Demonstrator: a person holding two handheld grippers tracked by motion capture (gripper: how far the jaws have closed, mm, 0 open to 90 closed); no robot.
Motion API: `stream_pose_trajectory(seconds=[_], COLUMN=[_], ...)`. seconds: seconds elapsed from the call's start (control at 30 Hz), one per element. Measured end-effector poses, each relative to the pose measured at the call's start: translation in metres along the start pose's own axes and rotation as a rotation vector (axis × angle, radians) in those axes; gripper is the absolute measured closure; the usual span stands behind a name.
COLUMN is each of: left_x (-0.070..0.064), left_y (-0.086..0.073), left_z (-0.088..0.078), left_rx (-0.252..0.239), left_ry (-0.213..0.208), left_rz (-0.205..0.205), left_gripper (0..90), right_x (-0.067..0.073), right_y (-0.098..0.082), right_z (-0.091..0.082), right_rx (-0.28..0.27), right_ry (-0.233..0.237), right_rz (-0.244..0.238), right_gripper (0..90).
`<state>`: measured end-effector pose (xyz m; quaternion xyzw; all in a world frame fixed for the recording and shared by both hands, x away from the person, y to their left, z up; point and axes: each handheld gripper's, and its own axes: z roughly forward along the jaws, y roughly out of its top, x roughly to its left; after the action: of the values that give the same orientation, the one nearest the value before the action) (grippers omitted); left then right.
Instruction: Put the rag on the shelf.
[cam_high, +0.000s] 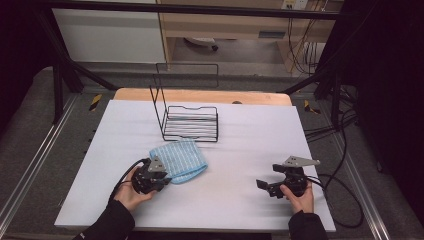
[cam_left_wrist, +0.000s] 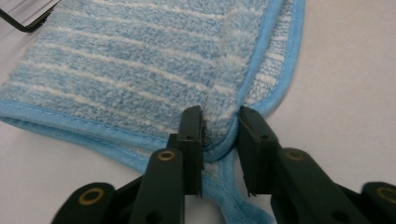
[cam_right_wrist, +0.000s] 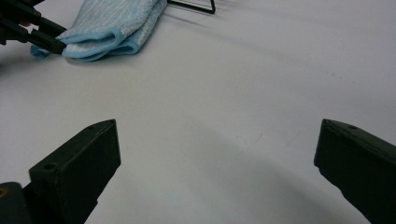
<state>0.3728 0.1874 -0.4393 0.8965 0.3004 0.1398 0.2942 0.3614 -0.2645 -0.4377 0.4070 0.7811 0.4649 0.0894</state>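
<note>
Left gripper (cam_left_wrist: 220, 135) pinches just the hemmed corner of the folded blue towel (cam_high: 179, 160) lying left of centre on the tabletop (cam_high: 240, 150), so lifting risks slipping or unfolding it; right gripper (cam_right_wrist: 217, 154) idles wide open, empty

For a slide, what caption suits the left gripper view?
Left tool pinching the corner hem of a folded blue striped towel.

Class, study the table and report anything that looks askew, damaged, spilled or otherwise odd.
Nothing is spilled or damaged. The folded blue towel lies at a slant to the table's edges, its layers uneven at the corner between the left gripper's jaws. The wire rack stands upright; the right gripper is open.
</note>
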Motion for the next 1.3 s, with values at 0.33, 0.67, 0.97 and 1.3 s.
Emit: stream_pose_trajectory(seconds=[0.33,0.67,0.97,1.3], left_x=[0.007,0.002,0.0,-0.01], left_y=[0.002,0.005,0.001,-0.012], left_z=[-0.001,-0.011,-0.005,-0.011], left_rx=[-0.003,-0.03,0.002,0.02], left_ry=[-0.048,-0.099,-0.065,0.029], left_rz=[-0.037,-0.071,-0.082,-0.029], left_gripper=[84.0,85.3,84.1,58.0], right_x=[0.0,0.0,0.0,0.0], right_y=[0.0,0.0,0.0,0.0], right_z=[0.001,0.0,0.0,-0.001], right_rx=[0.0,0.003,0.004,0.001], right_ry=[0.002,0.007,0.011,0.01], right_rz=[-0.004,-0.004,-0.006,0.002], right_gripper=[1.1,1.2,1.4,1.4])
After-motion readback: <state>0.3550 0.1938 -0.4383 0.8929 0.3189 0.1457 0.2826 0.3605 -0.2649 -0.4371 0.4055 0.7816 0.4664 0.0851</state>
